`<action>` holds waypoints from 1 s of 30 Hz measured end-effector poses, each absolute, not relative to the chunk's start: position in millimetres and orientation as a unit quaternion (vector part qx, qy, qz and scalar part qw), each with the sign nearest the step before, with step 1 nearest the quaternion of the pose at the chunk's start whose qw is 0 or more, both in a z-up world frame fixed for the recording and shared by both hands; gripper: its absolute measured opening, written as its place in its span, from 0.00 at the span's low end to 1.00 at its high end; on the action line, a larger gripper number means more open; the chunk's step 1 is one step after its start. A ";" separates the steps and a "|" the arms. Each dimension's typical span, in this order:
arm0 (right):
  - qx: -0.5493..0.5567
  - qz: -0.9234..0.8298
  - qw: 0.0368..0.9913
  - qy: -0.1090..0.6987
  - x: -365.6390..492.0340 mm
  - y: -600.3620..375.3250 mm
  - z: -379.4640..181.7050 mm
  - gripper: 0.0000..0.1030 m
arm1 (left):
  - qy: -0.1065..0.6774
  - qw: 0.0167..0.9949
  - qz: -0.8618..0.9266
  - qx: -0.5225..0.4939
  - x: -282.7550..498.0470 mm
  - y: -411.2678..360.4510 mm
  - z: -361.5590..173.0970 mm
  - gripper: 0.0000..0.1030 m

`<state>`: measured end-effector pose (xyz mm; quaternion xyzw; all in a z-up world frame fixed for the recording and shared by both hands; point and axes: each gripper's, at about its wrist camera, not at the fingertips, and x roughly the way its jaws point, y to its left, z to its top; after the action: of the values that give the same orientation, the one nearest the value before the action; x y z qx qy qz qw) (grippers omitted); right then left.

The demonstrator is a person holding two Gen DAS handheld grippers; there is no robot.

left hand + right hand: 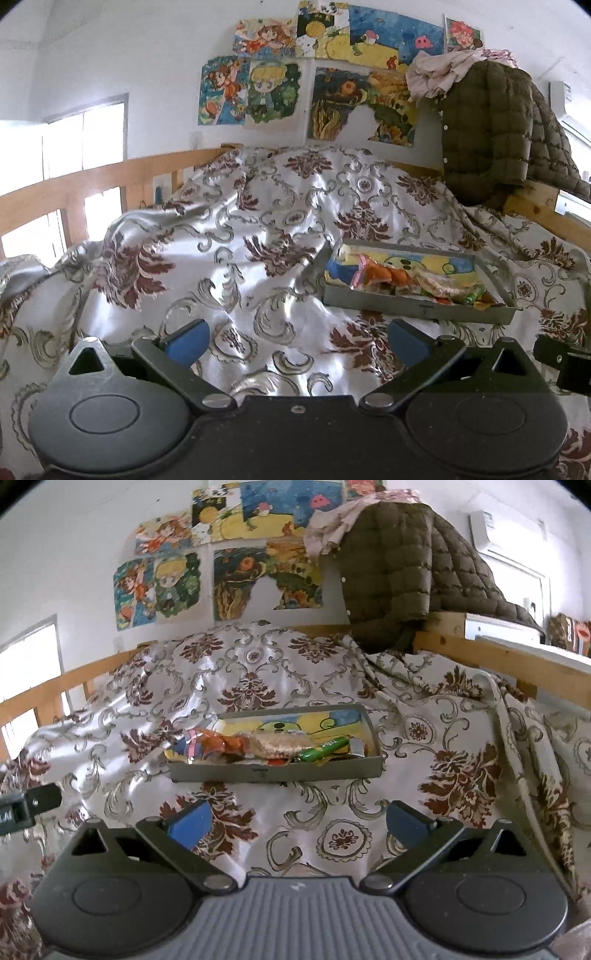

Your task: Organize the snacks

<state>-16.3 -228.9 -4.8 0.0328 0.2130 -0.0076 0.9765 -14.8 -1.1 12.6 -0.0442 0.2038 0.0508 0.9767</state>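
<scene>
- Your left gripper (297,345) hangs over the patterned bedspread (229,258) with its blue-padded fingers (188,343) spread wide and nothing between them.
- Your right gripper (299,825) is the same: jaws wide apart, empty, above the bedspread (258,672).
- The snacks (266,747) lie heaped in a shallow grey tray (277,773) resting on the bedspread, straight ahead of your right gripper and well clear of its fingertips.
- From your left wrist view, that tray (417,308) sits ahead and to the right, apart from the fingers; the snacks (413,280) fill its near side.
- In the pile, an orange packet (225,742) lies at the left, a clear bag of pale crackers (277,746) in the middle, and a green tube-shaped wrapper (325,747) at the right.
- The tray's floor shows a colourful drawing (295,722), bare along the far side.
- Beyond the bed, a quilted olive jacket (399,565) hangs over the wooden bed frame (491,653), and drawings (166,587) cover the wall.
</scene>
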 end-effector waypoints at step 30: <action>0.010 -0.016 0.965 0.262 -0.9 -218.6 -22.5 1.00 | 0.238 0.967 0.074 -0.047 -3.6 0.6 -0.7 0.99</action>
<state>-0.9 -218.6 -22.5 0.0097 0.2618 -0.0165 0.9649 -3.6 0.6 -0.7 -0.0465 0.2375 0.0739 0.9674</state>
